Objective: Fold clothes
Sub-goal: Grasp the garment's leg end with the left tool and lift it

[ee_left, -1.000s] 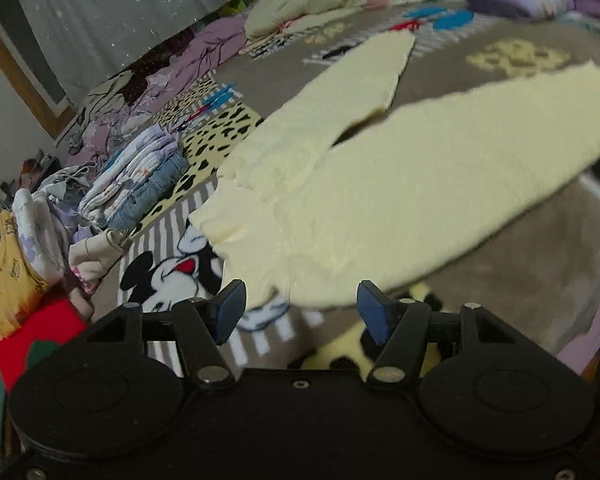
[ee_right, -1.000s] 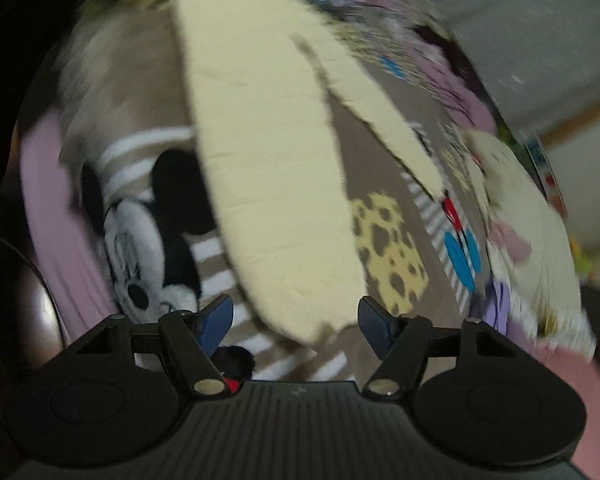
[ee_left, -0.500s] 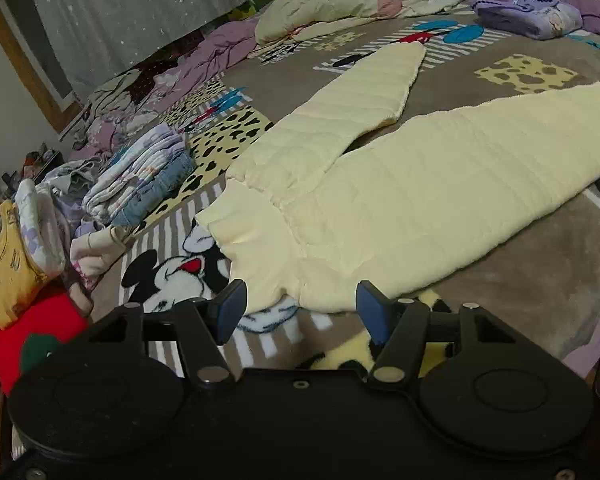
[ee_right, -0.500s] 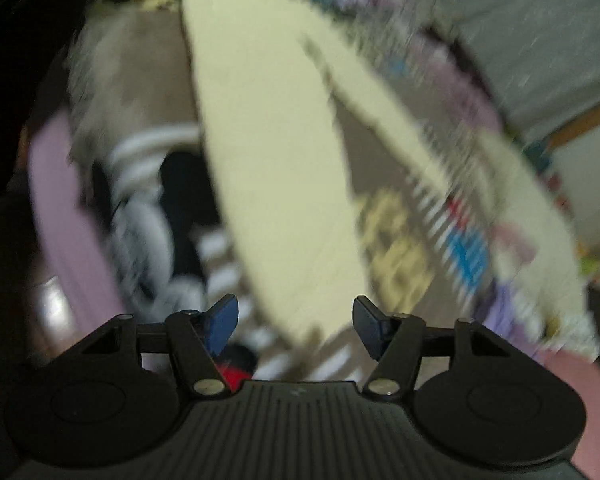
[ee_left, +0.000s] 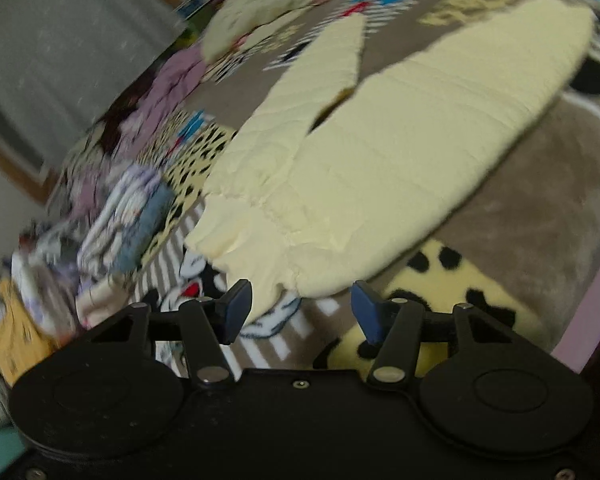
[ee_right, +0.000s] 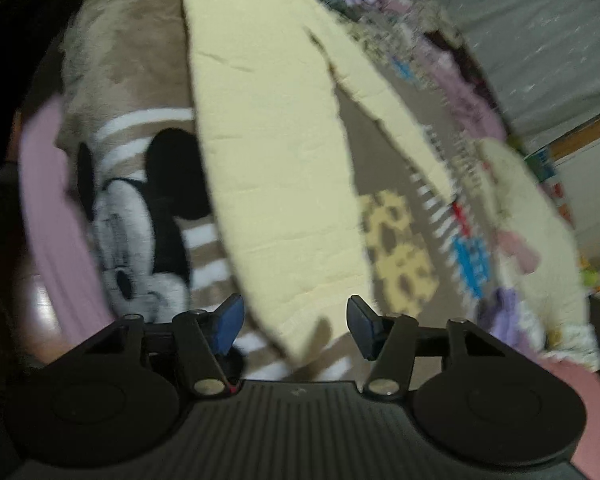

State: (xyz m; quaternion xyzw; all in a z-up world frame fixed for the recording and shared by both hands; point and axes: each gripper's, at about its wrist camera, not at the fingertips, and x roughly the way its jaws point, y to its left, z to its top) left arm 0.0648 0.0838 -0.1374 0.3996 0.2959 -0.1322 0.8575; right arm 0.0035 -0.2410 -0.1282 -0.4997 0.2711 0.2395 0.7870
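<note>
While the pale yellow pants (ee_left: 380, 152) lay flat on the cartoon blanket (ee_left: 540, 184), filling centre frame in both views, the left gripper (ee_left: 300, 308) sat at the waistband end w/ jaws apart and closing, cloth edge between them, pads not pressing. Right gripper (ee_right: 292, 320) sat over a leg cuff (ee_right: 300, 328), bottom centre, jaws also apart and closing. Folded clothes pile (ee_left: 128, 216) at mid-left.
</note>
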